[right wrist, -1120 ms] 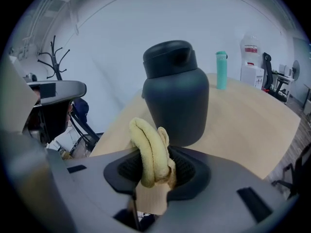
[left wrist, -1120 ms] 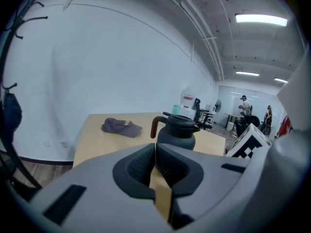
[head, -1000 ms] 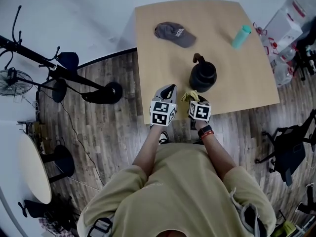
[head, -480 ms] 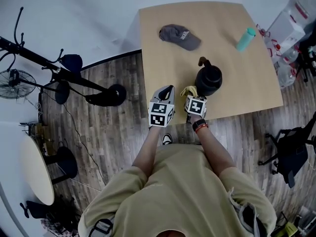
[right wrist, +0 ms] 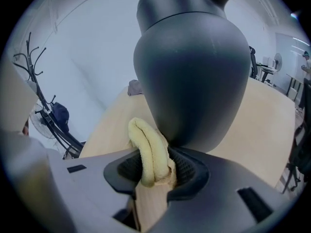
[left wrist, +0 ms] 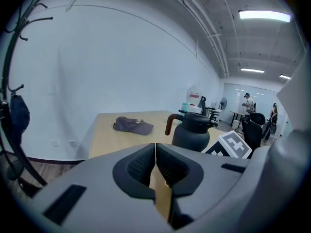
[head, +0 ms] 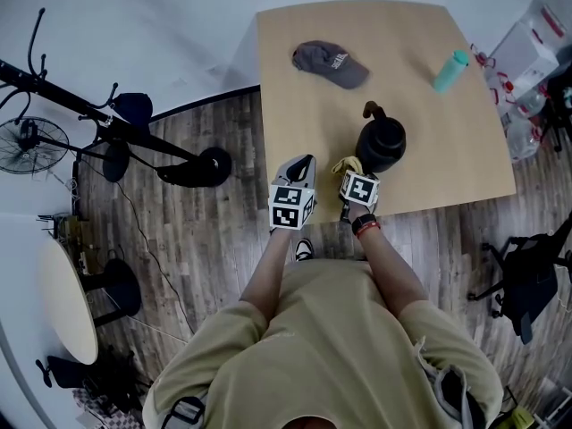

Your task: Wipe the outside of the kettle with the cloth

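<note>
You're pinching the yellow cloth (right wrist: 148, 149) tight in your right gripper (right wrist: 154, 171), and the black kettle (right wrist: 192, 67) is sitting dead ahead of it, cloth right by its lower side. Your left gripper (left wrist: 155, 165) is hanging closed on nothing, kettle ahead to its right.

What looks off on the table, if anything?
Nothing stands out. The kettle stands upright on the table, lid on, no spill. The right gripper clamps the yellow cloth close by the kettle's side; the left gripper is shut and empty. A grey cap and a teal bottle sit farther back.
</note>
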